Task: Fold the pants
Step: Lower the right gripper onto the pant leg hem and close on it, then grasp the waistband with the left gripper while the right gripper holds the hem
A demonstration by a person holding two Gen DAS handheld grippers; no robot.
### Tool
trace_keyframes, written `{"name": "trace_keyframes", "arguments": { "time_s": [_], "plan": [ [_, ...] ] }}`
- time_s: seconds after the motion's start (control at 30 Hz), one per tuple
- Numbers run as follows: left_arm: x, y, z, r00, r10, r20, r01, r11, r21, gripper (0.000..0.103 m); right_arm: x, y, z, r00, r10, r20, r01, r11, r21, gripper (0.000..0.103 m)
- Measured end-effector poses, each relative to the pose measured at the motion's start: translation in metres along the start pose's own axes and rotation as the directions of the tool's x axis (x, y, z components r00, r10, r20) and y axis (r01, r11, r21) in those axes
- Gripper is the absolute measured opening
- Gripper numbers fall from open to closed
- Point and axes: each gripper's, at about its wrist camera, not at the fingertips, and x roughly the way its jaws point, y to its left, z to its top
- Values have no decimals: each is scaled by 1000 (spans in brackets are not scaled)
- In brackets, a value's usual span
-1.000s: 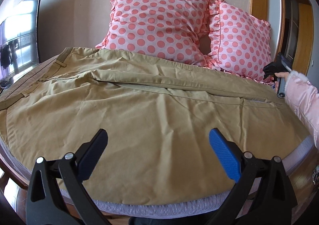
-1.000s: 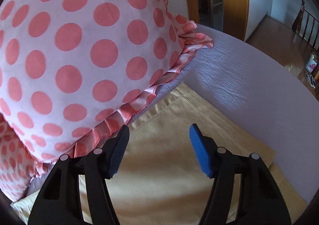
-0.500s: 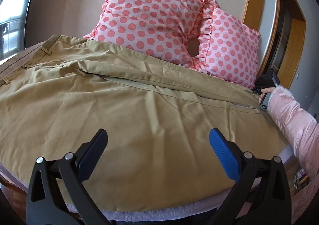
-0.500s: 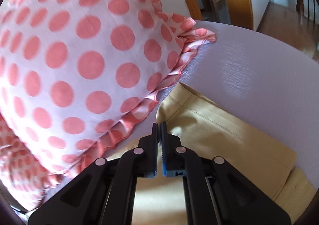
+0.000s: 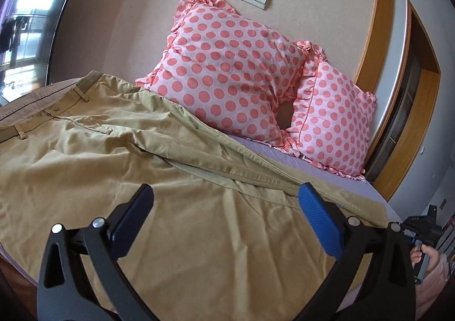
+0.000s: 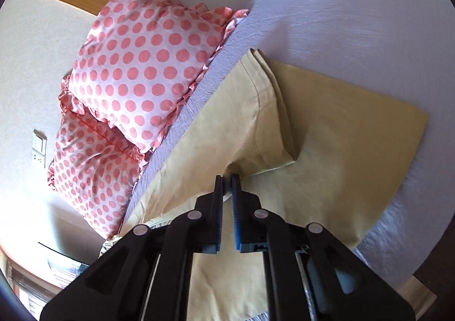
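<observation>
Tan pants (image 5: 148,178) lie spread across the bed, waistband at the far left, legs running right. My left gripper (image 5: 227,215) is open and empty, hovering above the near leg. My right gripper (image 6: 227,178) is shut on the hem of the far pant leg (image 6: 256,127) and holds it lifted and drawn over the near leg (image 6: 355,133). The right gripper's body and the hand that holds it show at the right edge of the left wrist view (image 5: 421,232).
Two pink polka-dot pillows (image 5: 236,76) (image 5: 332,127) lean on the wall behind the pants. The lavender bed sheet (image 6: 355,16) shows past the pant hems. A wooden door frame (image 5: 409,127) stands at the right, a window (image 5: 20,36) at the left.
My right gripper, shut on the far leg's hem, has lifted and pulled it away from the pillows toward the near side. The left gripper stayed open and shifted its view.
</observation>
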Motion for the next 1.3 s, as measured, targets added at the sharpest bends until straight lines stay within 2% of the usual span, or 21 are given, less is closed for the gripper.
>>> {"name": "trace_keyframes", "arguments": {
  "time_s": [0.03,0.07,0.2,0.27,0.33,0.37,0.4,0.47,0.53,0.63,0.67,0.73,0.8,0.87,0.9,0.93,1.03,1.07,1.13,1.2,1.3],
  "plan": [
    [0,6,5,1000,0,-9,-1,999,-33,101,3,-1,3,1000,2,-4,-2,1000,15,28],
    [-1,10,9,1000,3,-17,-4,998,-62,101,6,0,5,1000,7,-7,-7,1000,21,36],
    [1,28,21,996,61,-63,-69,991,-116,101,17,6,5,1000,-5,1,5,1000,6,37],
    [5,34,27,992,102,-81,-111,987,-120,101,22,6,8,1000,-23,6,22,1000,18,34],
    [6,39,35,990,115,-88,-125,984,-126,101,25,5,11,1000,-24,-3,24,999,35,32],
    [7,40,39,991,105,-83,-114,986,-123,101,27,4,12,1000,-27,0,27,999,34,13],
    [8,40,44,993,92,-75,-101,988,-114,101,30,2,15,1000,-18,4,17,1000,25,0],
    [16,40,58,993,96,-75,-102,991,-85,101,29,-8,17,1000,8,27,-9,999,34,0],
    [29,43,74,988,126,-92,-132,989,-71,101,9,-17,16,992,81,95,-85,996,33,0],
    [62,59,100,976,162,-146,-180,977,-118,101,-32,-29,14,973,107,206,-111,994,9,0],
    [76,65,108,970,173,-171,-198,969,-146,101,-40,-35,15,970,102,220,-107,994,10,0],
    [105,80,121,957,189,-220,-236,949,-209,101,-44,-44,18,979,114,172,-121,992,33,0],
    [125,92,127,951,196,-240,-259,928,-267,101,-39,-48,17,990,112,84,-119,989,88,6],
    [133,96,127,954,188,-235,-257,916,-309,101,-31,-41,11,993,118,11,-119,988,102,28],
    [135,94,125,956,185,-226,-250,917,-311,101,-28,-34,7,991,131,-5,-130,988,83,46],
    [136,90,124,956,191,-222,-252,922,-292,101,-26,-24,2,991,137,-12,-136,989,55,51],
    [139,76,121,944,252,-214,-289,943,-166,101,-8,-1,-9,993,100,-64,-100,995,1,51],
    [139,72,121,937,280,-207,-309,943,-123,101,1,4,-11,993,75,-89,-75,997,0,48],
    [138,67,121,924,335,-186,-349,936,-44,101,9,15,-12,998,0,-63,-2,999,-32,48],
    [138,65,122,911,374,-172,-378,926,15,101,17,14,-7,999,-28,-34,28,1000,11,45],
    [143,70,123,899,390,-197,-392,919,33,101,21,12,1,998,-57,29,55,996,70,44]
  ]
}}
